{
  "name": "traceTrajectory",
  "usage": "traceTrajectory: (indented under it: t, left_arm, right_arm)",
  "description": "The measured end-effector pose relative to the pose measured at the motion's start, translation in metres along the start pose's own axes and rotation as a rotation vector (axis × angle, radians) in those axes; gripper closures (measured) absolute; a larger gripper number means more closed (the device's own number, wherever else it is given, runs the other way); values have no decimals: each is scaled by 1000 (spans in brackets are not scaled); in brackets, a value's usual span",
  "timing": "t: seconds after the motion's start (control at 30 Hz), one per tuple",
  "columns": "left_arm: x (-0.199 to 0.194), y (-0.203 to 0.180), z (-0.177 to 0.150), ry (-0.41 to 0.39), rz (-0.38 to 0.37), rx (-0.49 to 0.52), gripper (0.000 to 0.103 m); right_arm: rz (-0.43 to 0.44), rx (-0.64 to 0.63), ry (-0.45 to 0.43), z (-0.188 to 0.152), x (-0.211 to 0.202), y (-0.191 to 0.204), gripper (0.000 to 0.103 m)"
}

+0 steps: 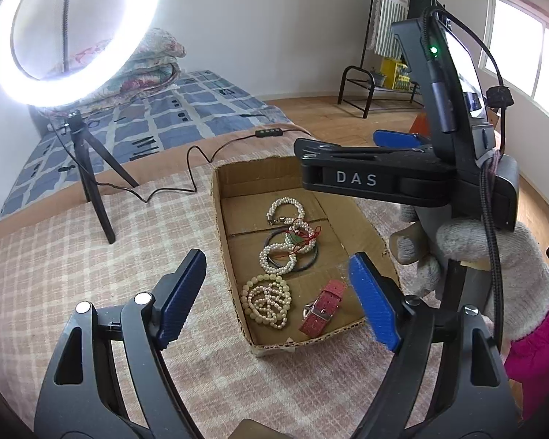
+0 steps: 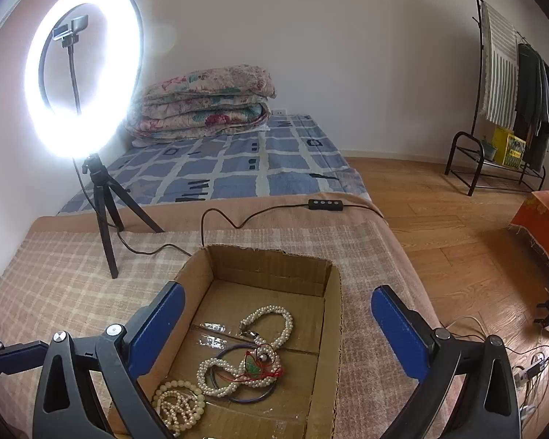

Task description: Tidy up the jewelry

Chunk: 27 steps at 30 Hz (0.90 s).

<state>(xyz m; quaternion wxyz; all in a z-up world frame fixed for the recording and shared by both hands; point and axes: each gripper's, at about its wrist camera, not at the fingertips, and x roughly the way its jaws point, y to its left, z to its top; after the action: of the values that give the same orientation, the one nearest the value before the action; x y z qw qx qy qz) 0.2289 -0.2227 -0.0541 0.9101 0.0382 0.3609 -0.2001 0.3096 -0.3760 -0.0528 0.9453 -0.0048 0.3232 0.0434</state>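
An open cardboard box (image 1: 219, 241) lies on a checked cloth. It holds several pearl bracelets (image 1: 285, 210), a dark bangle (image 1: 311, 259), a green pendant on red string (image 1: 296, 237), a pile of cream beads (image 1: 267, 303) and a pink watch strap (image 1: 324, 307). My left gripper (image 1: 278, 296) hangs open above the box's near end, nothing between its blue pads. A gloved hand (image 1: 494, 267) holds the right tool beside the box. In the right wrist view my right gripper (image 2: 278, 329) is open and empty over the box (image 2: 333, 329), above the pearls (image 2: 271, 320) and bangle (image 2: 252, 398).
A lit ring light (image 1: 73, 29) on a black tripod (image 1: 91, 183) stands left of the box; its cable and controller (image 1: 271, 132) run behind. A bed with a folded quilt (image 2: 201, 102) lies beyond. A clothes rack (image 2: 512, 91) stands far right on the wooden floor.
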Motion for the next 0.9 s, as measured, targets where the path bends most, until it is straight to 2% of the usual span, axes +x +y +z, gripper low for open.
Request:
traceTrajectory:
  t: [0.57, 0.7, 0.9]
  left_arm:
    - [-88, -5, -2, -101, 25, 24, 19]
    - [-107, -3, -7, -126, 30, 16, 12]
    - [-130, -1, -18, -154, 43, 26, 11]
  right_arm:
    - [-30, -17, -61, 4, -86, 22, 0]
    - [-35, -23, -74, -2, -108, 28, 0]
    - [-36, -36, -88, -11, -131, 38, 0]
